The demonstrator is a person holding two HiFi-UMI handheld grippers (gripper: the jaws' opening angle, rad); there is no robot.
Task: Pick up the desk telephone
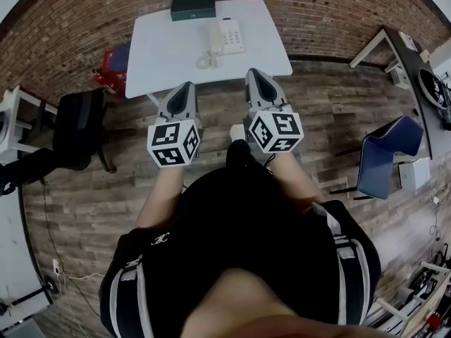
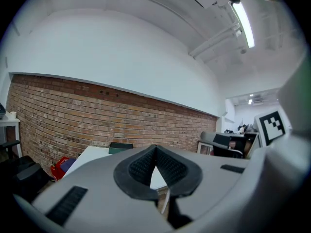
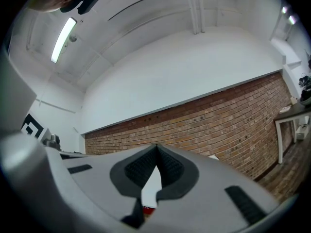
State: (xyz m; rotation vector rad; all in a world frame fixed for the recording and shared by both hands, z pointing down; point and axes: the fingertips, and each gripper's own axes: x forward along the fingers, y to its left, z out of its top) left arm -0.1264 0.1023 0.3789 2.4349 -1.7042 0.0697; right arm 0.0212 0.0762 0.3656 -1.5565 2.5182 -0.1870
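The white desk telephone (image 1: 225,36) sits on the white table (image 1: 162,48) near its far right part, with its coiled cord (image 1: 204,61) lying toward the near side. In the head view both grippers hang over the wooden floor just short of the table's near edge. My left gripper (image 1: 187,86) is shut and holds nothing. So does my right gripper (image 1: 254,72), a little nearer the phone. In the left gripper view the shut tips (image 2: 155,148) point at the table (image 2: 90,154). The right gripper view shows shut tips (image 3: 156,147) against the brick wall; the phone is hidden there.
A dark green box (image 1: 193,8) lies at the table's far edge, also in the left gripper view (image 2: 120,147). A red bag (image 1: 113,65) and a black chair (image 1: 77,129) stand to the left. On the right are a blue chair (image 1: 384,153) and another desk (image 1: 416,69).
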